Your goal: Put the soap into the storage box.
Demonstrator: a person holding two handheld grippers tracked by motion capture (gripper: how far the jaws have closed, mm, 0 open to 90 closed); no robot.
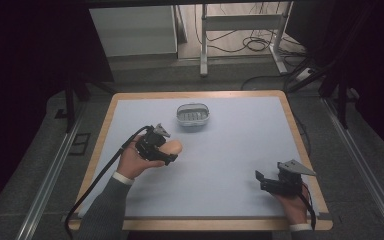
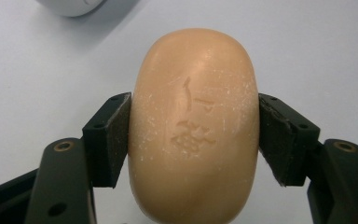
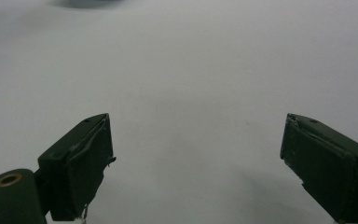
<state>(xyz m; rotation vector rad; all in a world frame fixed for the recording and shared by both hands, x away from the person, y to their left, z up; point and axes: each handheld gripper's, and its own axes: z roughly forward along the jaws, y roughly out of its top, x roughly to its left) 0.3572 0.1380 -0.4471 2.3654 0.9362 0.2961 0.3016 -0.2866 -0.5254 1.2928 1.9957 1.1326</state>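
Gripping a peach-coloured soap bar (image 2: 193,126) across its narrow middle, the left gripper (image 1: 164,148) sat over the left half of the pale table mat (image 1: 230,165), its pads (image 2: 114,135) pressed flat against the bar's two long sides. The bar's rounded end poked out ahead of the jaws, towards the grey soap dish (image 1: 193,116) that stood a little farther back on the mat, near its middle and apart from the bar. Judging by its smooth, curved, faintly powdery surface, the soap was likely firm, fairly light and slippery, so a hold on the widest part of the sides, as here, seemed safer than one near the tapering ends, where it could squirt free. Far to the right, the right gripper (image 1: 266,181) rested low near the mat's front corner, jaws spread wide and holding nothing
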